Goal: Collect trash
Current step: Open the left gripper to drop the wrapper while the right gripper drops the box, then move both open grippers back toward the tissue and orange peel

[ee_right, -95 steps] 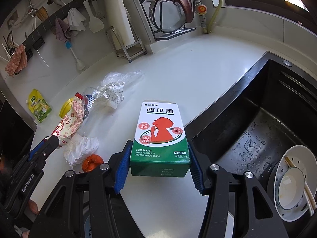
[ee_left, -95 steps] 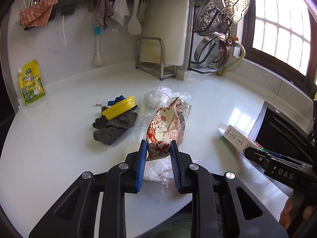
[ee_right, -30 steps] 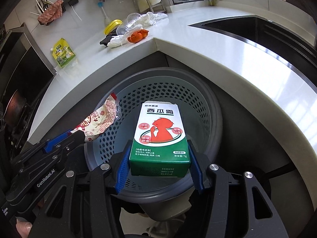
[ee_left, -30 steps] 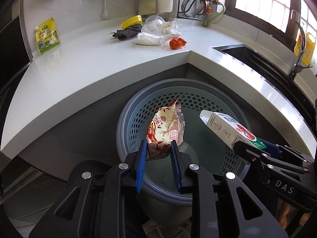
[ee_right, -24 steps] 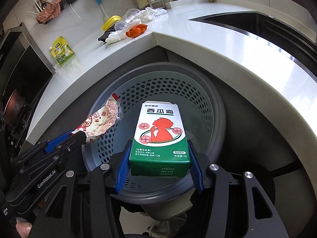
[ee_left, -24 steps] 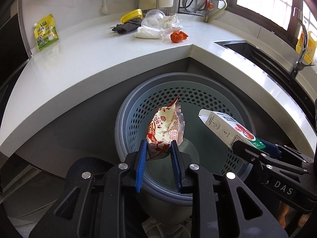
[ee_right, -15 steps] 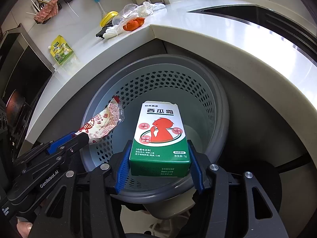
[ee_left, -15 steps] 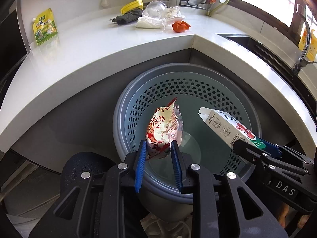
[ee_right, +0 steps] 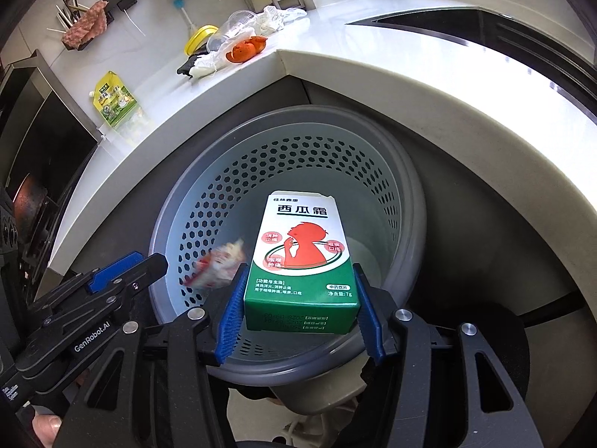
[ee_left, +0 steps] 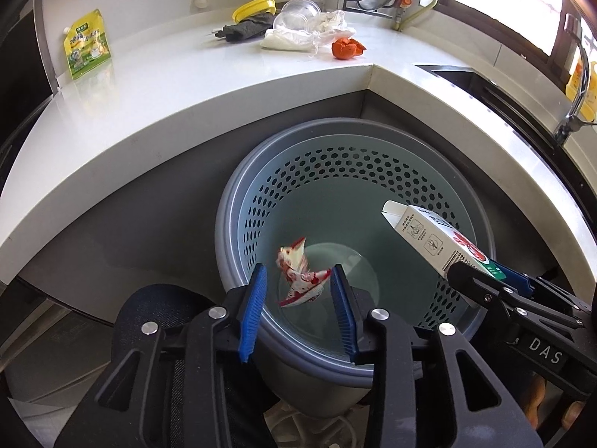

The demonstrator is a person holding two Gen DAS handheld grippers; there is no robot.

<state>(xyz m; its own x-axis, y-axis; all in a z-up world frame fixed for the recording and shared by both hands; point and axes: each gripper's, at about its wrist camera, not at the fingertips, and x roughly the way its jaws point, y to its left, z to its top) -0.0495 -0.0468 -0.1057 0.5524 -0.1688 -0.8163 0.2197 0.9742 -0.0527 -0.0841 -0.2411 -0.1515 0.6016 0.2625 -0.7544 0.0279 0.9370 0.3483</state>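
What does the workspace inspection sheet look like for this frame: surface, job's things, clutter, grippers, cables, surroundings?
Surface: white countertop.
Job's things: snack wrapper blurred inside the grey perforated bin; green medicine box held over the bin.
Clutter: orange peel, white bag, plastic cup, dark cloth, yellow lid, green pouch.
Grippers: left gripper open, empty; right gripper clamps the box.
Cables: nothing seen.
Surroundings: sink, faucet.

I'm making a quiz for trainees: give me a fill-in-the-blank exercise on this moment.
1. The left gripper is ____.
2. The right gripper is shut on a green and white ____.
3. The snack wrapper is inside the grey ____.
4. The orange peel lies on the white ____.

Missing words: open; box; bin; counter
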